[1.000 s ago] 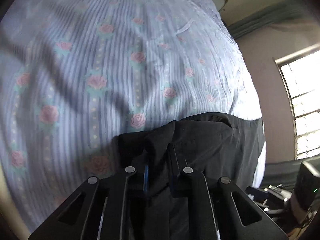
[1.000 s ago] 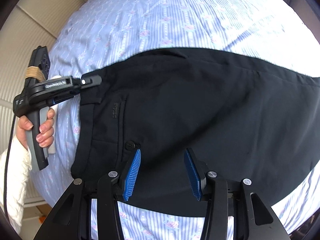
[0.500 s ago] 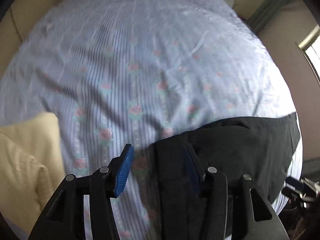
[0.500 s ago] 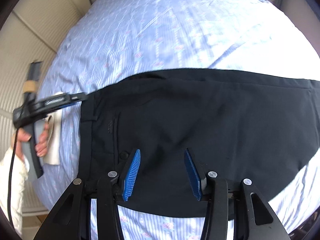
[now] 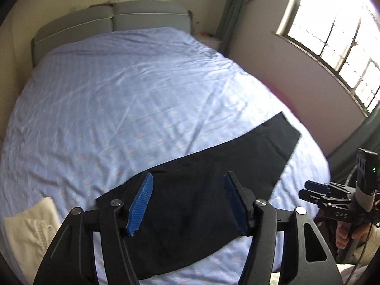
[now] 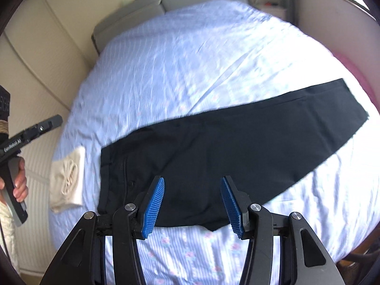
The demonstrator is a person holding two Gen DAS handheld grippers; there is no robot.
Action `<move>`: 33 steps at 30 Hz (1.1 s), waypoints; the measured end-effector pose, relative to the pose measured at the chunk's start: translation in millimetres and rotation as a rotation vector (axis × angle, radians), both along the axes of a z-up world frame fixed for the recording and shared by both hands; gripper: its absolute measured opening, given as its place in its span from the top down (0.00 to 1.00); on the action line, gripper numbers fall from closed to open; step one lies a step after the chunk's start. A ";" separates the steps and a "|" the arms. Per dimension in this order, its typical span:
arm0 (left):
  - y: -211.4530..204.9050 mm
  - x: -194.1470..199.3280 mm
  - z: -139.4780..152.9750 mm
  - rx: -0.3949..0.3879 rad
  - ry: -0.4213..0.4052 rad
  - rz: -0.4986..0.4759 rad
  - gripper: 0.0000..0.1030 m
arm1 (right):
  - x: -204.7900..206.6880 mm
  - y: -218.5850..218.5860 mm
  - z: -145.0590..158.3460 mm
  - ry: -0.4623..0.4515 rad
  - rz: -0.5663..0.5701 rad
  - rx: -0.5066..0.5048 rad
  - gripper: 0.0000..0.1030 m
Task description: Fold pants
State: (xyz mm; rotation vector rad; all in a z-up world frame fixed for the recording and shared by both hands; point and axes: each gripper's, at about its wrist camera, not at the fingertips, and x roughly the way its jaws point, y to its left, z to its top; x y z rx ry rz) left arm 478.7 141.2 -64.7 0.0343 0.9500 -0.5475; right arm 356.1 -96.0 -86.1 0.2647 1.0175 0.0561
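Note:
Black pants (image 6: pixel 225 147) lie flat on the bed, folded lengthwise, waistband to the left and leg ends to the right; they also show in the left wrist view (image 5: pixel 201 194). My left gripper (image 5: pixel 187 201) is open and empty, raised above the waist end. My right gripper (image 6: pixel 192 201) is open and empty, raised above the pants' near edge. In the right wrist view the left gripper (image 6: pixel 33 133) is held off the bed's left side. In the left wrist view the right gripper (image 5: pixel 320 192) is off the bed's right side.
The bed has a light blue floral sheet (image 6: pixel 201 59) and a grey headboard (image 5: pixel 114 21). A folded cream garment (image 6: pixel 68 180) lies left of the waistband, also in the left wrist view (image 5: pixel 28 232). A window (image 5: pixel 332 30) is on the right wall.
My left gripper let go of the waistband, opened and pulled up and back. My right gripper rose away too. The pants now lie flat on the sheet.

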 end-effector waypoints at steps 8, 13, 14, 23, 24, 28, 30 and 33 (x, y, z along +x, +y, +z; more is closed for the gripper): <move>-119.5 -19.6 30.6 -0.035 -0.053 -0.184 0.36 | -59.4 -80.2 59.0 -0.156 -0.161 -0.005 0.50; -210.5 -25.9 48.7 -0.080 -0.087 -0.293 0.36 | -92.8 -145.5 83.0 -0.218 -0.291 -0.037 0.50; -232.2 -24.7 50.3 -0.080 -0.097 -0.308 0.36 | -97.1 -161.3 85.7 -0.227 -0.320 -0.040 0.50; -410.2 24.3 28.5 -0.099 -0.032 -0.334 0.35 | -79.8 -331.8 75.5 -0.251 -0.464 -0.026 0.50; -426.7 30.6 24.3 -0.095 -0.026 -0.336 0.35 | -73.1 -351.7 71.6 -0.251 -0.467 -0.014 0.50; -500.2 62.1 -1.4 -0.034 0.001 -0.346 0.29 | -41.3 -424.0 49.4 -0.222 -0.459 0.015 0.50; -533.9 77.5 -14.4 -0.001 0.018 -0.365 0.26 | -26.9 -458.0 36.6 -0.201 -0.454 0.035 0.50; -583.8 105.6 -41.2 0.057 0.045 -0.404 0.26 | -5.8 -499.8 18.5 -0.185 -0.461 0.059 0.51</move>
